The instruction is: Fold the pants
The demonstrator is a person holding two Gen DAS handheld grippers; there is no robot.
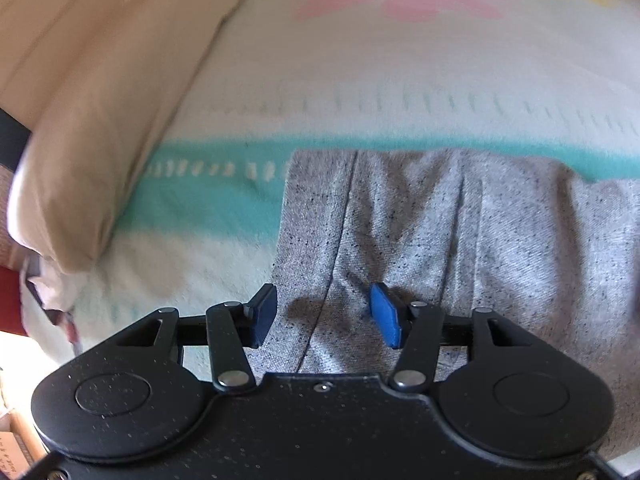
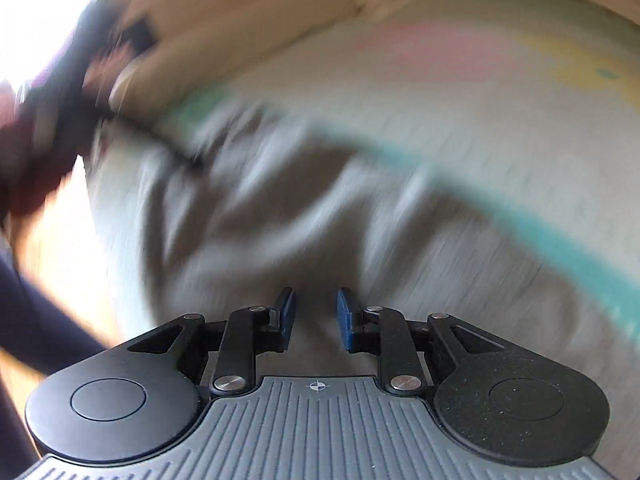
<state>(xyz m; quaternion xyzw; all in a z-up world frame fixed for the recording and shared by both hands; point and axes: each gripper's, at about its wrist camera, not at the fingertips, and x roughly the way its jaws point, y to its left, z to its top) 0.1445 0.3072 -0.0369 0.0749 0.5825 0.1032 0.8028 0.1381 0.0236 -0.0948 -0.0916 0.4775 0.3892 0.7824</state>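
Most pants [image 2: 280, 208] detail motion-blurred

Left gripper [image 1: 325, 316] jaws wide apart; right gripper [image 2: 316, 318] jaws narrowly parted.

A: What is blocking the left gripper [image 1: 324, 316]?
B: A beige pillow [image 1: 100, 120] is lying well left of its jaws. Ahead, beyond the grey pants [image 1: 440, 232], bare blanket [image 1: 400, 72] is stretching away.
A: And the right?
B: Too blurred to tell.
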